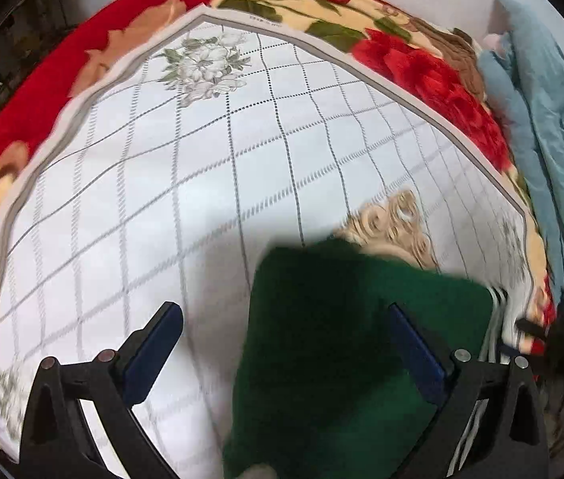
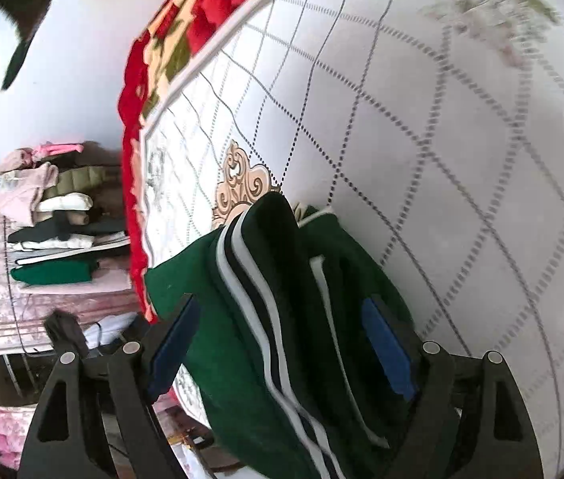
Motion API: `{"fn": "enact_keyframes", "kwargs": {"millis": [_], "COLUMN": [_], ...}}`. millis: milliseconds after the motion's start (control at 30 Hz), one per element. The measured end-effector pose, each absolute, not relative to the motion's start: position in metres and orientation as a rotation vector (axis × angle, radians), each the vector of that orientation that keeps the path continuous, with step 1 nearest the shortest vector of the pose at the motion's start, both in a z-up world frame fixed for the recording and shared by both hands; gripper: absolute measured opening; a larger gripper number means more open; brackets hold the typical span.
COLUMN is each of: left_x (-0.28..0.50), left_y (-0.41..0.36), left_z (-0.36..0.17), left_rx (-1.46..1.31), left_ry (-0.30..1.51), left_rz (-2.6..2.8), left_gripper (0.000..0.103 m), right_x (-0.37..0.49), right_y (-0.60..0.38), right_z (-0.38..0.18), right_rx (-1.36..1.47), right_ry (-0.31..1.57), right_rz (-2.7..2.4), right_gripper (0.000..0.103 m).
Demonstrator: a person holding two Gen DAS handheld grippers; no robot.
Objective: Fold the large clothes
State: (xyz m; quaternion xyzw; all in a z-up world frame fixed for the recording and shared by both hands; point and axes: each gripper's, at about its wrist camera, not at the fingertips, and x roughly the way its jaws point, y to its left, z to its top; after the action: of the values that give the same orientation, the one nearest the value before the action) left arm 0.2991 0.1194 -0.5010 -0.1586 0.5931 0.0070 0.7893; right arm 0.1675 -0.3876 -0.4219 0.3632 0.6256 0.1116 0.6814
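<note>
A bed covered by a white checked mat (image 1: 186,167) served as the folding surface, the mat laid over a red floral blanket (image 1: 433,76) so that a broad flat area was free for large garments. Along the far edge a blue quilt (image 1: 549,127) was bunched aside, probably to keep it out of the work. Beyond the bed, in the right wrist view, a stack of folded clothes (image 2: 58,239) sat on a pink-covered surface, seemingly where finished pieces went. The green garment (image 1: 334,351), with white and dark stripes at its edge, lay at the near corner of the mat, already doubled into a compact bundle. The left gripper (image 1: 282,355) had its fingers spread wide above the garment's left edge, gripping nothing. The right gripper (image 2: 282,343) likewise stood apart, its blue pads either side of the striped fold (image 2: 258,279) without visibly pinching it, as if positioned to take hold.
</note>
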Motion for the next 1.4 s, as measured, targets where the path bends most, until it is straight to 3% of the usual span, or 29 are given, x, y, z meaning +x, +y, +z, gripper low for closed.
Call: {"fn": "enact_keyframes", "kwargs": {"millis": [67, 100, 133, 167, 200, 233, 267, 333, 500, 533, 567, 633, 667, 733, 800, 900, 1033, 1067, 1100, 1200, 1333, 1400], "left_x": [0.324, 0.334, 0.344, 0.349, 0.351, 0.352, 0.351, 0.351, 0.345, 0.344, 0.341, 0.333, 0.324, 0.313, 0.298, 0.268, 0.226, 0.217, 0.21, 0.19, 0.153, 0.133], "left_y": [0.119, 0.118, 0.112, 0.106, 0.097, 0.089, 0.085, 0.087, 0.095, 0.098, 0.1, 0.105, 0.108, 0.112, 0.108, 0.105, 0.101, 0.1, 0.099, 0.099, 0.115, 0.125], "left_z": [-0.527, -0.539, -0.548, -0.552, -0.551, -0.552, -0.552, -0.551, -0.525, -0.517, -0.504, -0.487, -0.474, -0.463, -0.461, -0.469, -0.494, -0.501, -0.508, -0.515, -0.505, -0.505], "left_rx": [-0.383, -0.419, -0.431, -0.393, -0.353, -0.302, -0.274, -0.277, -0.296, -0.294, -0.291, -0.296, -0.296, -0.293, -0.281, -0.293, -0.284, -0.279, -0.273, -0.256, -0.245, -0.289], "left_ry": [1.313, 1.318, 1.333, 1.347, 1.335, 1.331, 1.333, 1.333, 1.316, 1.3, 1.269, 1.221, 1.183, 1.15, 1.149, 1.183, 1.265, 1.291, 1.318, 1.348, 1.331, 1.344], "left_rz": [0.001, -0.014, -0.045, -0.04, -0.04, -0.041, -0.037, -0.033, -0.045, -0.042, -0.037, -0.036, -0.024, 0.004, 0.042, 0.098, 0.211, 0.233, 0.255, 0.312, 0.436, 0.478], "left_gripper": [0.098, 0.069, 0.048, 0.046, 0.038, 0.037, 0.037, 0.04, 0.046, 0.052, 0.059, 0.102, 0.103, 0.103, 0.103, 0.103, 0.103, 0.103, 0.103, 0.103, 0.103, 0.103], "right_x": [0.179, 0.18, 0.184, 0.186, 0.186, 0.187, 0.186, 0.178, 0.17, 0.173, 0.176, 0.174, 0.17, 0.149, 0.128, 0.091, 0.061, 0.059, 0.057, 0.059, 0.056, 0.059], "right_y": [-0.379, -0.371, -0.371, -0.37, -0.369, -0.367, -0.366, -0.371, -0.389, -0.39, -0.391, -0.397, -0.399, -0.408, -0.411, -0.408, -0.397, -0.389, -0.384, -0.366, -0.373, -0.376], "right_z": [-0.436, -0.44, -0.445, -0.448, -0.448, -0.445, -0.442, -0.433, -0.437, -0.441, -0.44, -0.423, -0.415, -0.384, -0.371, -0.379, -0.432, -0.448, -0.457, -0.456, -0.38, -0.37], "right_rx": [0.77, 0.771, 0.786, 0.795, 0.79, 0.762, 0.74, 0.749, 0.699, 0.713, 0.721, 0.724, 0.716, 0.675, 0.679, 0.715, 0.76, 0.775, 0.755, 0.65, 0.625, 0.547], "right_ry": [1.433, 1.436, 1.438, 1.438, 1.432, 1.434, 1.435, 1.407, 1.421, 1.436, 1.455, 1.442, 1.423, 1.369, 1.357, 1.474, 1.656, 1.697, 1.717, 1.72, 1.51, 1.478], "right_rz": [0.237, 0.241, 0.247, 0.249, 0.251, 0.25, 0.243, 0.216, 0.098, 0.108, 0.116, 0.125, 0.133, 0.149, 0.157, 0.208, 0.206, 0.24, 0.231, 0.206, 0.188, 0.14], "right_gripper": [0.087, 0.087, 0.087, 0.086, 0.075, 0.042, 0.034, 0.019, 0.019, 0.021, 0.021, 0.03, 0.032, 0.065, 0.079, 0.079, 0.079, 0.075, 0.047, 0.019, 0.014, 0.014]}}
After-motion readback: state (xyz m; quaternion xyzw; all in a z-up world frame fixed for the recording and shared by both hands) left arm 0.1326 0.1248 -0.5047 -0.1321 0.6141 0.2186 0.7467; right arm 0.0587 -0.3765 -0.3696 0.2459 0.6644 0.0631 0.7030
